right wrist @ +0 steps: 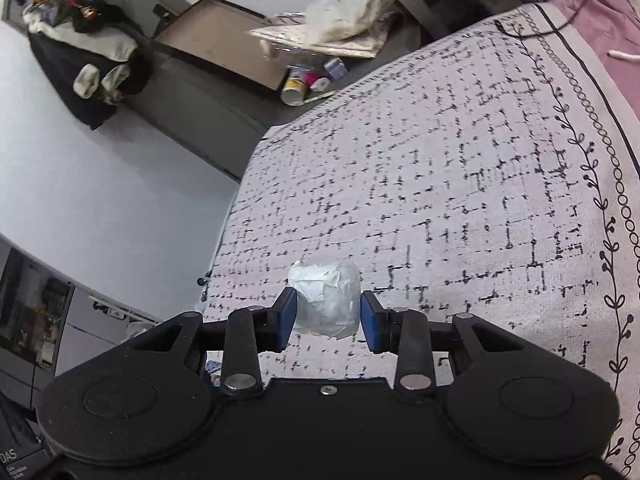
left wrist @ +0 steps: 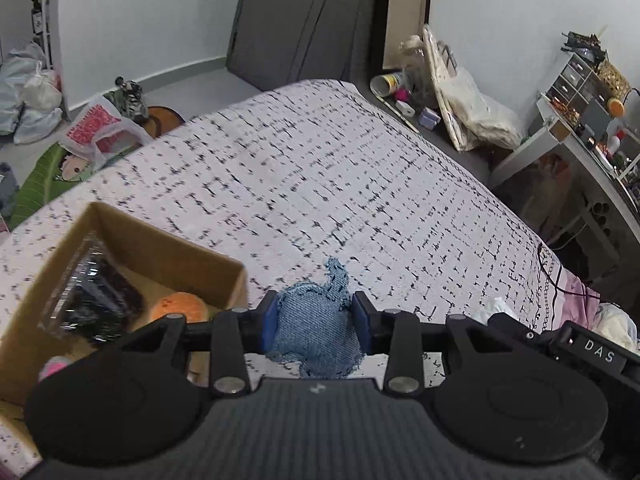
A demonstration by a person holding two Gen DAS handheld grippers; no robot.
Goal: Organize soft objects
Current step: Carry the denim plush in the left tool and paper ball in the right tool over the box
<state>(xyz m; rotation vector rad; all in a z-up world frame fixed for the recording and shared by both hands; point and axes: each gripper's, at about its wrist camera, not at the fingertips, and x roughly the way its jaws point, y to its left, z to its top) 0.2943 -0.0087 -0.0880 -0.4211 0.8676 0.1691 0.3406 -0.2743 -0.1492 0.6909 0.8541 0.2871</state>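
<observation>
- Left gripper (left wrist: 316, 318), bottom centre of left wrist view: jaws clenched on a blue denim pouch (left wrist: 316, 326), blue pads pressing both its sides; frayed corner sticks up past the tips.
- Right gripper (right wrist: 328, 314), bottom centre of right wrist view: a white wrapped bundle (right wrist: 325, 300) sits between the jaws. Left pad touches it; a thin gap seems to show at the right pad, so cannot tell if it is gripped.
- Cardboard box (left wrist: 236, 280), lower left of left view, just beside the left gripper, standing on the bed. Inside: an orange soft toy (left wrist: 180, 306) and a clear plastic pack with dark contents (left wrist: 94, 292); something pink low at the frame's left edge, too hidden to name.
- Bed cover (left wrist: 320, 168), white with black dashed grid, fills the middle of both views.
- Pink sheet (right wrist: 600, 12) upper right of right view, black cable across it.
- Far: grey floor with a tin (right wrist: 294, 88) and bags near the bed's end; cluttered bench (left wrist: 560, 140) at the right edge of left view.
</observation>
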